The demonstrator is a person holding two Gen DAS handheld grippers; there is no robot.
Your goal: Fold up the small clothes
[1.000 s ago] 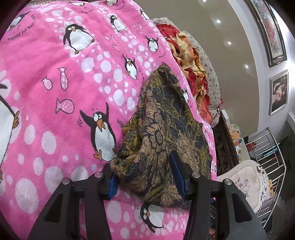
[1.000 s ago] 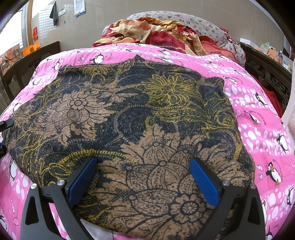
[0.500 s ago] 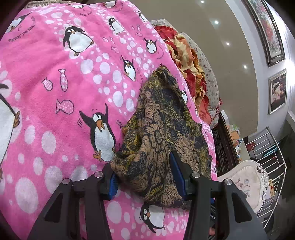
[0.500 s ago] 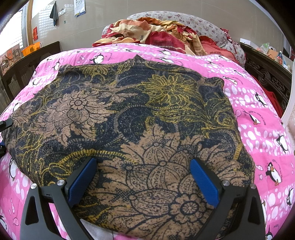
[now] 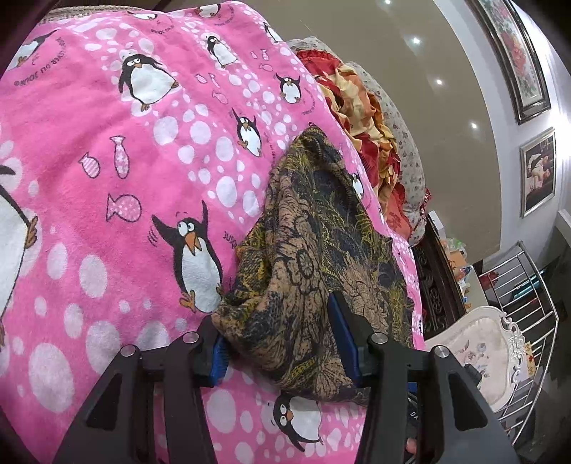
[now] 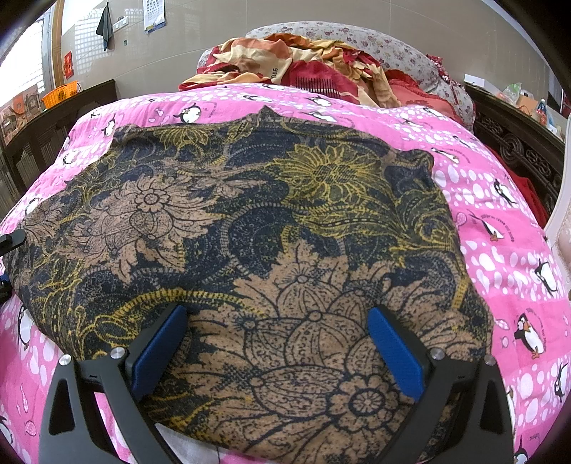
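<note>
Nothing has shifted since the earlier frames: both claws and the cloth sit as before. Item: one small garment [image 6: 249, 228], thin fabric printed with tan and yellow flowers on dark navy, spread mostly flat on a pink blanket [image 5: 107, 214] patterned with penguins, fish and white dots; its left edge is bunched and lifted into a fold. Left claw [image 5: 282, 342]: jaws partly closed, blue pads pressing on that gathered edge of the garment from both sides, so it holds the cloth. Right claw [image 6: 278, 342]: jaws spread wide, blue pads resting on or just above the near part of the garment, gripping nothing; actual contact cannot be told. Behind the blanket: a heap of red and cream bedding [image 6: 303, 64] against a flowered pillow [image 6: 385, 50]. Writing: small looping text beside the penguins, partly readable as "jour"; letters "DAG" on the cream bedding; wall calendar [image 6: 153, 16] too small to read.
</note>
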